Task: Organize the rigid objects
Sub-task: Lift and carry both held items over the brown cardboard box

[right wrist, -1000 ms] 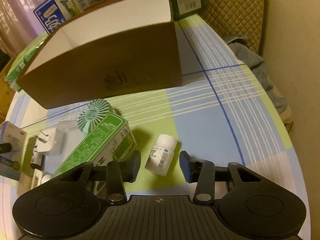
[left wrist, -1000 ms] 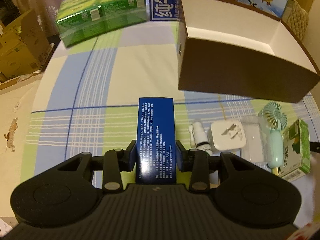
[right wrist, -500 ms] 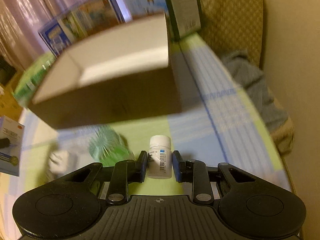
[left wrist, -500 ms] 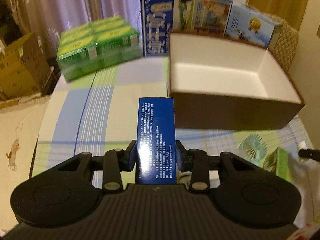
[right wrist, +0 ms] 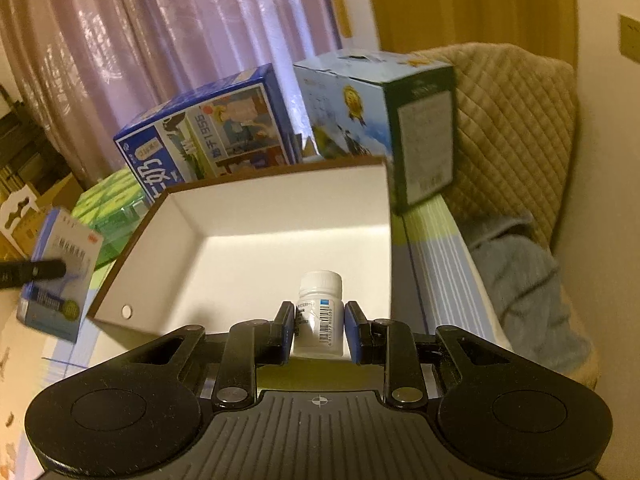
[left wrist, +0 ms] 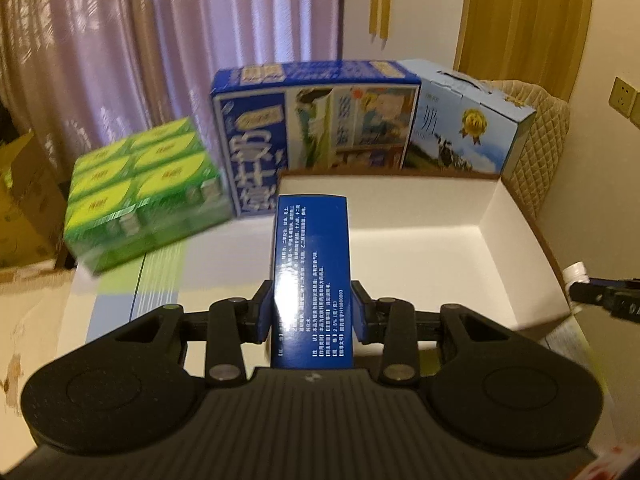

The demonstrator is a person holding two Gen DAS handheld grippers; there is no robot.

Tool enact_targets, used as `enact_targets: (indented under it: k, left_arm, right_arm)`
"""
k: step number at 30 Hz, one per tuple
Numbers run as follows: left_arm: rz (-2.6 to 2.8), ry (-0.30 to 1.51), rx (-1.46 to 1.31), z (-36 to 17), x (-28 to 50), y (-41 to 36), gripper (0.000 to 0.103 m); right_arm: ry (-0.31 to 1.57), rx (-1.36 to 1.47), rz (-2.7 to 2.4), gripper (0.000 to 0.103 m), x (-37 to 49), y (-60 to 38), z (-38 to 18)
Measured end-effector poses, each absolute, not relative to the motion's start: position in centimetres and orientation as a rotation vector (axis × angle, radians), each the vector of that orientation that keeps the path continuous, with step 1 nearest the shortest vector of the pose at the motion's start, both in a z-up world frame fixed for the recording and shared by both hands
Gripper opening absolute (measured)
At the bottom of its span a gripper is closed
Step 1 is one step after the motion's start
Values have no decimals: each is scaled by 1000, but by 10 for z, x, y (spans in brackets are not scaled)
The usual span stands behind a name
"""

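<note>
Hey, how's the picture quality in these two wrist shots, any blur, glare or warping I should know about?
Left wrist: the green carton pack and tablecloth smear with motion blur, glare whitens print on the held blue box, and fisheye bends the curtains. Right wrist: the white bottle is fairly sharp, the milk cartons behind the open box blur, and warm dim light tints everything.
</note>
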State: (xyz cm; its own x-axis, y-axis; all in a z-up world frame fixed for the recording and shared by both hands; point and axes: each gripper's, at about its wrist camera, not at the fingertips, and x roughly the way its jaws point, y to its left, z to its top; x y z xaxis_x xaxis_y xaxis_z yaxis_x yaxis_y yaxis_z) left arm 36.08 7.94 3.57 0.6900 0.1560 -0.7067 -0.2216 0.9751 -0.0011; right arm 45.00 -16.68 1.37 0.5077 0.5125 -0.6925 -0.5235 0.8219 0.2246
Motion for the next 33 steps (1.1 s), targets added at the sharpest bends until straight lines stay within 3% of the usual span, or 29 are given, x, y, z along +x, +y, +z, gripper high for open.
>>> enact_targets:
  k: [13, 18, 22, 33]
  left_arm:
    - [236, 930, -50, -22, 452, 80, 34]
    - [224, 917, -49, -36, 465, 82, 36]
    - [220, 916, -25, -42, 472, 79, 47]
    - [246, 943, -42, -42, 462, 87, 47]
  right_arm:
    - [922, -99, 594, 24, 502, -139, -35]
    - [932, -113, 589, 24, 511, -139, -43]
    - [933, -123, 595, 24, 516, -136, -44]
    - [887, -181, 585, 25, 516, -127, -45]
